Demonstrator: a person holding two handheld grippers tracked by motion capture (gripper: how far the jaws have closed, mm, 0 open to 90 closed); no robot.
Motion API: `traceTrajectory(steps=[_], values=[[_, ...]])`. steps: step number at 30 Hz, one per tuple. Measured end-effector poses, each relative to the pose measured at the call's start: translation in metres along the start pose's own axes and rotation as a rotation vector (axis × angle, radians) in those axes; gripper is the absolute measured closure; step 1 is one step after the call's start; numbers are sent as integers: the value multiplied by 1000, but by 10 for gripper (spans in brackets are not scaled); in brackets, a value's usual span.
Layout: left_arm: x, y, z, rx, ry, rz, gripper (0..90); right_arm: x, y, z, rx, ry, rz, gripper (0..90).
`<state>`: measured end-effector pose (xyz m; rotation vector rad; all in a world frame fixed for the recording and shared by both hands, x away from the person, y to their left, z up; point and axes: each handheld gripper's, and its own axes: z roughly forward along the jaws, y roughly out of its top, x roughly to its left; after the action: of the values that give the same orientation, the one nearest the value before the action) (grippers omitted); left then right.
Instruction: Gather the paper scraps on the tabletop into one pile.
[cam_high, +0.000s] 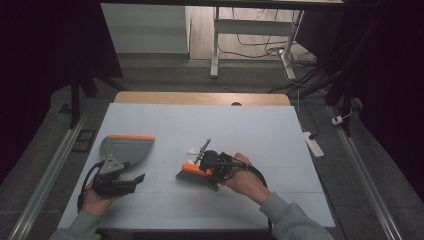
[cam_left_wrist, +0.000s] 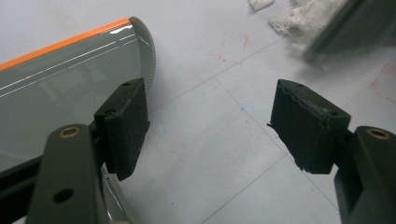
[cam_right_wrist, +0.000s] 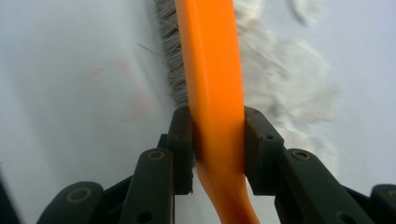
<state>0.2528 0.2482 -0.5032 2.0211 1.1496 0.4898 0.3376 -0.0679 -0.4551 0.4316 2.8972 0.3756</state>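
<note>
A: Two grippers at the near edge of the table (cam_high: 210, 112), one in each hand. The left gripper (cam_high: 134, 179) lies low at the near left with its jaws spread wide and nothing between them. In the left gripper view one pad (cam_left_wrist: 123, 123) sits just in front of the grey dustpan (cam_left_wrist: 60, 93), the other pad (cam_left_wrist: 308, 126) well clear over bare table.

B: And the right?

A: The right gripper (cam_high: 212, 167) is clamped on the orange back of the brush (cam_right_wrist: 212, 79). In the right gripper view both jaws press its sides, grey bristles pointing away to the left and down onto the surface.

B: Where is the mess?

A: A little farther out. White scraps (cam_high: 194, 150) lie just beyond the brush head (cam_high: 192, 172) near the middle of the table; the right gripper view shows a blurred white heap (cam_right_wrist: 289, 79) right beside the bristles.

B: So which step is this?

A: I judge it the sweeping step: brush in hand, working the scraps together. The dustpan (cam_high: 125, 147) lies apart at the left, its orange lip facing away, and nobody holds it.

B: What does the next move call for?

A: Probably the left gripper closing on the dustpan's handle and turning its lip toward the scraps, while the brush keeps its bristles flat and pushes them leftward.
</note>
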Motion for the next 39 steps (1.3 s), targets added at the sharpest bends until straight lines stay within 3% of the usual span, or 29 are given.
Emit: traceTrajectory(steps=[5,8,11,13,16,21,27,32,36,39], values=[[0,0,0,1,0,0,289,-13,-8,-3,-16,-66,20,672],[0,0,0,2,0,-2,289,-18,-15,-16,-79,-33,46,672],[0,0,1,3,-1,2,289,-22,-21,-35,-149,-37,87,672],[0,0,1,4,0,3,289,-27,-26,-46,-198,-31,128,671],[0,0,1,3,0,2,289,-36,-31,-60,-247,-71,186,672],[-1,1,1,3,1,2,289,-52,-27,-63,-313,-86,307,671],[-1,1,1,6,0,4,289,-64,9,-36,-380,6,382,672],[1,-1,1,5,0,2,291,-65,54,10,-355,88,409,672],[2,-1,1,7,-1,1,292,-69,74,41,-355,108,462,672],[1,-1,1,4,-1,3,292,-76,74,55,-306,46,474,673]])
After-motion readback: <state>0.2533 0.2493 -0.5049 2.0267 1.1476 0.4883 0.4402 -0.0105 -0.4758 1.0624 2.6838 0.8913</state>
